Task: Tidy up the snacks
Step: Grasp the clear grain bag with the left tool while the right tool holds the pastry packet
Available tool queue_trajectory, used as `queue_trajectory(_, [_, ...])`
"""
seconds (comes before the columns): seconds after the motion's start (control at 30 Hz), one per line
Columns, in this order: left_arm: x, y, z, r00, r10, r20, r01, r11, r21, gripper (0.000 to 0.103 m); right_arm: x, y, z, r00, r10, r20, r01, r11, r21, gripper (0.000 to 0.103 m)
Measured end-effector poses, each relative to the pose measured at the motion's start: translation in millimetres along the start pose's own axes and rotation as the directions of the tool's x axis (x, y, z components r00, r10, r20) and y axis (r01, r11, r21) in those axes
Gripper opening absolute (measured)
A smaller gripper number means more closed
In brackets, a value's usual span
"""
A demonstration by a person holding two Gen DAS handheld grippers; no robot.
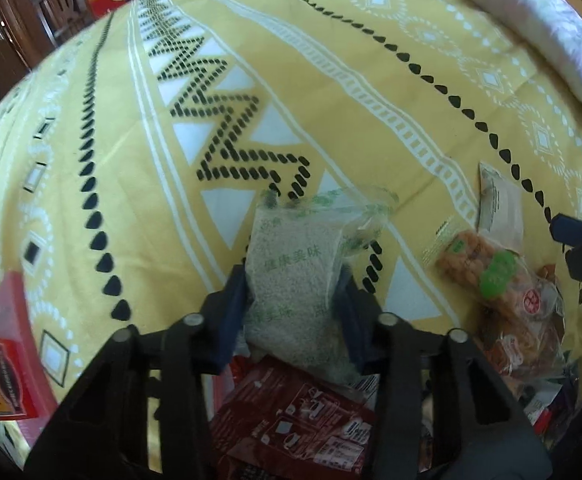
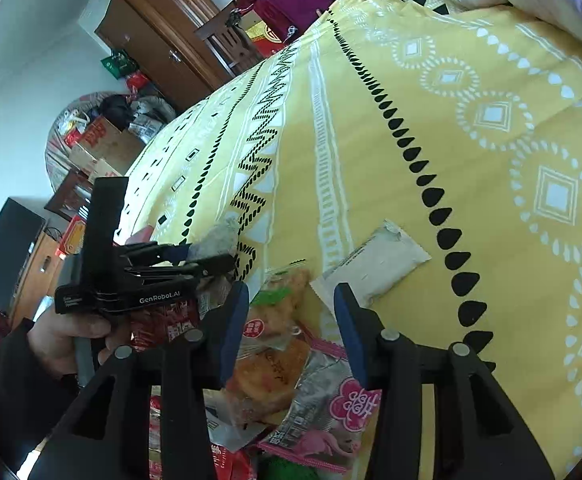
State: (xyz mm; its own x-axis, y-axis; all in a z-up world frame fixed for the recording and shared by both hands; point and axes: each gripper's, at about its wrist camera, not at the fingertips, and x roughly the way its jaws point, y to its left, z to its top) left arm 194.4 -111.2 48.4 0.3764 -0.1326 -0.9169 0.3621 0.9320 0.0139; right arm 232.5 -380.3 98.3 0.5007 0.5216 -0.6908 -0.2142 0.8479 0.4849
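We see our left gripper (image 1: 293,294) closed on a clear packet of pale grainy snack (image 1: 297,280), holding it above the yellow patterned bedspread (image 1: 131,152) near a heap of snack packets (image 2: 287,364). Our right gripper (image 2: 291,308) hangs over that heap with its jaws apart and nothing pressed between them. A flat white packet (image 2: 383,264) lies alone just past the heap, and a red box (image 1: 3,352) sits well apart at the left.
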Motion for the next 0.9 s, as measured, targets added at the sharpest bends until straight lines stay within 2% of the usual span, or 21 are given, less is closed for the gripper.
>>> queue_trajectory(0.03, [-5, 2, -2, 1.0, -0.004, 0.012, 0.004, 1.0, -0.015, 0.041, 0, 6, 0, 1.0, -0.008, -0.001, 0.008, 1.0, -0.016, 0.058])
queue_trajectory(0.1, [-15, 6, -5, 0.999, -0.008, 0.038, 0.009, 0.999, -0.038, 0.041, 1, 21, 0, 0.999, -0.047, -0.013, 0.047, 0.997, -0.063, 0.06])
queue_trajectory(0.13, [-19, 9, -6, 0.999, -0.014, 0.049, 0.016, 0.999, -0.048, 0.041, 3, 31, 1, 0.997, -0.071, -0.03, 0.067, 0.993, -0.097, 0.065])
queue_trajectory(0.17, [-24, 10, -9, 0.998, -0.022, 0.064, 0.025, 0.998, -0.058, 0.041, 7, 36, 2, 0.995, -0.088, -0.036, 0.084, 0.99, -0.113, 0.08])
queue_trajectory(0.23, [-34, 13, -11, 0.996, -0.021, 0.091, 0.028, 0.997, -0.075, 0.041, 11, 52, 7, 0.98, -0.196, -0.039, 0.187, 0.967, -0.172, 0.099])
queue_trajectory(0.3, [-43, 21, -11, 0.993, -0.013, 0.116, 0.025, 0.994, -0.105, 0.041, 16, 61, 14, 0.975, -0.219, -0.037, 0.206, 0.955, -0.213, 0.1])
queue_trajectory(0.4, [-51, 38, -9, 0.988, 0.006, 0.151, 0.019, 0.987, -0.162, 0.04, 24, 65, 24, 0.984, -0.169, -0.061, 0.153, 0.966, -0.209, 0.1])
queue_trajectory(0.47, [-59, 43, -10, 0.985, 0.026, 0.169, 0.004, 0.984, -0.179, 0.04, 35, 67, 27, 0.985, -0.141, -0.1, 0.116, 0.969, -0.217, 0.099])
queue_trajectory(0.53, [-65, 42, -11, 0.982, 0.039, 0.185, -0.005, 0.984, -0.18, 0.04, 47, 65, 23, 0.978, -0.159, -0.134, 0.126, 0.966, -0.228, 0.094])
queue_trajectory(0.6, [-70, 40, -12, 0.979, 0.054, 0.198, -0.018, 0.984, -0.176, 0.04, 66, 59, 14, 0.964, -0.162, -0.212, 0.112, 0.967, -0.228, 0.081])
queue_trajectory(0.63, [-74, 37, -13, 0.976, 0.064, 0.206, -0.028, 0.984, -0.173, 0.04, 75, 57, 9, 0.957, -0.148, -0.249, 0.091, 0.97, -0.225, 0.07])
queue_trajectory(0.67, [-77, 36, -15, 0.975, 0.07, 0.213, -0.033, 0.985, -0.172, 0.04, 80, 55, 5, 0.952, -0.158, -0.26, 0.096, 0.967, -0.237, 0.063])
queue_trajectory(0.7, [-82, 35, -17, 0.972, 0.073, 0.223, -0.034, 0.984, -0.173, 0.04, 83, 54, 0, 0.95, -0.18, -0.257, 0.114, 0.961, -0.252, 0.059])
queue_trajectory(0.73, [-87, 34, -19, 0.97, 0.068, 0.233, -0.027, 0.984, -0.176, 0.04, 82, 52, 0, 0.953, -0.183, -0.24, 0.123, 0.961, -0.247, 0.051])
queue_trajectory(0.77, [-92, 35, -22, 0.969, 0.065, 0.24, -0.022, 0.984, -0.179, 0.04, 77, 51, 0, 0.96, -0.172, -0.221, 0.12, 0.965, -0.233, 0.048])
queue_trajectory(0.9, [-113, 42, -35, 0.962, 0.028, 0.271, 0.031, 0.977, -0.209, 0.039, 42, 62, 4, 0.986, -0.122, -0.114, 0.095, 0.972, -0.216, 0.047])
